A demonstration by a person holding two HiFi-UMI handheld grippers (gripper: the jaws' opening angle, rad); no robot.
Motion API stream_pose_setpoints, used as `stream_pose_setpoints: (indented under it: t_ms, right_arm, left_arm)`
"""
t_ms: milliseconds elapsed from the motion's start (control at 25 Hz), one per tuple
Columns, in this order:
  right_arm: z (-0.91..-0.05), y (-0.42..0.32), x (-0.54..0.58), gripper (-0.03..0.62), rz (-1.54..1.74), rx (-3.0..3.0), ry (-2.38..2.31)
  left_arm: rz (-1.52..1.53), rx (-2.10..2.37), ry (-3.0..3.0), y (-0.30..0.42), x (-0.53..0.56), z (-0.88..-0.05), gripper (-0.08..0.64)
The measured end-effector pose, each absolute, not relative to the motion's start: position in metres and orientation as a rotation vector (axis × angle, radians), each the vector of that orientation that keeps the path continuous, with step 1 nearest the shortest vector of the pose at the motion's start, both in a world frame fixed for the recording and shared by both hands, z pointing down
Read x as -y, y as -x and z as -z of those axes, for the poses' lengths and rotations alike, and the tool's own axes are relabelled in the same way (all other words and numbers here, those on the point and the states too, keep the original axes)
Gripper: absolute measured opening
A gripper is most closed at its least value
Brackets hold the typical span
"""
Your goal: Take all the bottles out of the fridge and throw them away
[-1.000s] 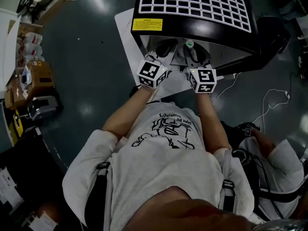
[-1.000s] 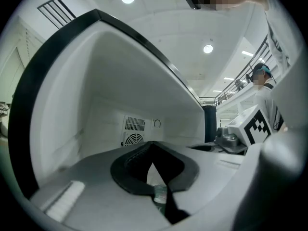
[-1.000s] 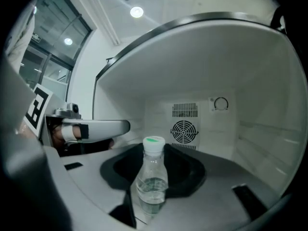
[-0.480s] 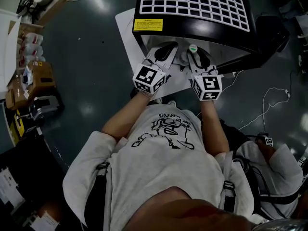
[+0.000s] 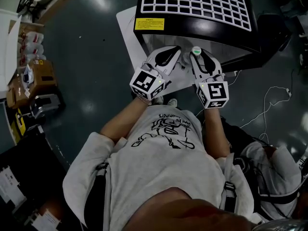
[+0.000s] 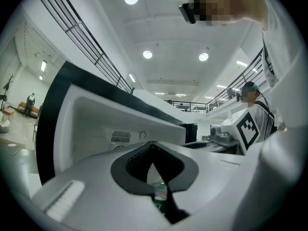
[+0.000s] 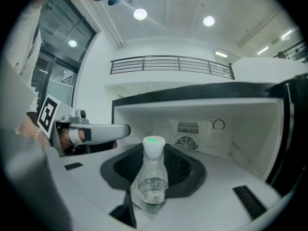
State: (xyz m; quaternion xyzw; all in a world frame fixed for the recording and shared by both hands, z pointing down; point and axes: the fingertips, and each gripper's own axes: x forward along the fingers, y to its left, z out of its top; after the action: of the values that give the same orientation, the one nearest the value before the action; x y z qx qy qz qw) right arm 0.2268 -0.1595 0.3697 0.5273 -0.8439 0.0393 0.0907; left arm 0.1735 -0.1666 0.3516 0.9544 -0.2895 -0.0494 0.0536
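Right claw (image 7: 154, 154) had the clear bottle (image 7: 152, 179) upright: long axis vertical, white cap (image 7: 154, 143) with its green top pointing up, a little water in the bottom. The jaws stood a good way apart, about bottle width, with the pads on the body from both sides. The bottle was at the mouth of the open fridge (image 5: 192, 8).

Left claw (image 6: 153, 150) had its jaws nearly together, leaving only a narrow wedge of gap. The second bottle (image 6: 161, 194) was pinched low in that gap. Only a sliver of clear plastic and green label showed, so I couldn't tell its axis.

View differences:
- Head view: both claws sat side by side and pointed away from the person toward the fridge. Of the right-hand bottle it gave only the green cap top between the white jaws, and nothing of the left one. Only this view caught the fridge's black top with its white grid and the yellow sticker (image 5: 148, 23).
- Right gripper view: it showed the white fridge interior, with vent grille (image 7: 187, 127), fan (image 7: 183, 142) and dial (image 7: 218, 124) on the far wall. The left claw was off to its left.
- Left gripper view: the right claw's marker cube (image 6: 250, 129) sat at its right.
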Motion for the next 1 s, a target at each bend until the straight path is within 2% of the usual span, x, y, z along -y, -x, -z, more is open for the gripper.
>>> stream_pose_setpoints:
  t_ms: [1000]
  right_arm:
    - [-0.312, -0.225, 0.111, 0.139, -0.069, 2.561, -1.535]
  left_arm:
    - [0.179, 0.804, -2.932, -0.172, 0.126, -0.312, 0.008]
